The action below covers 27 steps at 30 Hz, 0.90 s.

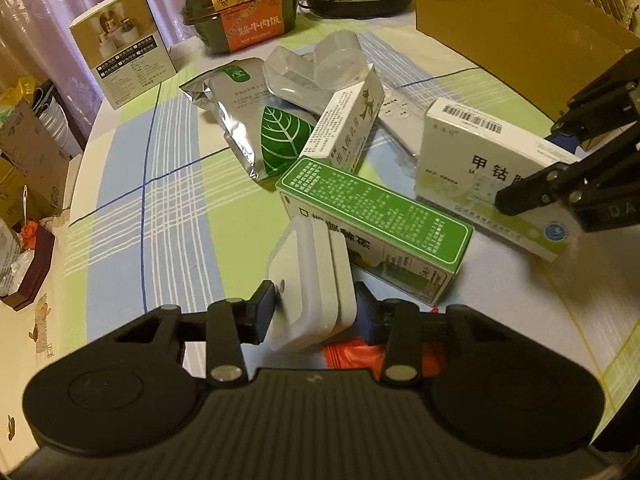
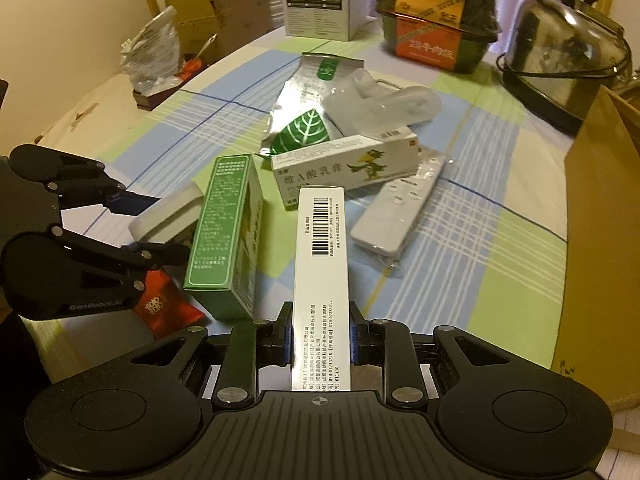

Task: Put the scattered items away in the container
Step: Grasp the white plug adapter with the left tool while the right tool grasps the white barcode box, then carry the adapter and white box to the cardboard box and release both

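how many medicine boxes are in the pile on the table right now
3: the barcode box held in the right gripper, the green box beside it, and the cartoon-bird ointment box behind. Others may be hidden.

Checked tablecloth table [image 1: 168, 208], green box [image 1: 376, 232], foil pouch [image 1: 256, 128], remote [image 2: 396, 212]

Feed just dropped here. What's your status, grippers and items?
Left gripper shut on white case. Right gripper shut on barcode box. Cardboard box at right, unobstructed. Green box, remote, foil pouch still on table.
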Motion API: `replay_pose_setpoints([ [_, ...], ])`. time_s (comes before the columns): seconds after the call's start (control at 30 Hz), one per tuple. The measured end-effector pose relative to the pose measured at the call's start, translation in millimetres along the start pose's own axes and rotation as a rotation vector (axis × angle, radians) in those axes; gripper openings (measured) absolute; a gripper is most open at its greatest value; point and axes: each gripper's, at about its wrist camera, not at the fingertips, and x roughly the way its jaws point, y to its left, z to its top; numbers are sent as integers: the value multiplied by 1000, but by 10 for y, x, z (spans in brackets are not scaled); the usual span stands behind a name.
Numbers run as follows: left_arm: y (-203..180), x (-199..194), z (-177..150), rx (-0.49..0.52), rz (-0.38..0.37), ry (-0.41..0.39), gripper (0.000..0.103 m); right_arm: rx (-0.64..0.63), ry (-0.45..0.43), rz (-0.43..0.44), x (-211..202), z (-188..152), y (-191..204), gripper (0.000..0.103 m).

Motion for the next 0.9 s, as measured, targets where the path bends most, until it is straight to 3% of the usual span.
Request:
replay_pose_setpoints([
  [0.07,18,-44,10,-10,2,-7,28,6,-4,-4,-25,-15,-16,27],
  [0.53,44,-478,93,-41,-4,-44,27,18,-19,-38,-326,-66,-16,27],
  [0.9,-183,-849,210,-45,-25,-84,27,12,-63,-83,-816,-110,-6,28],
])
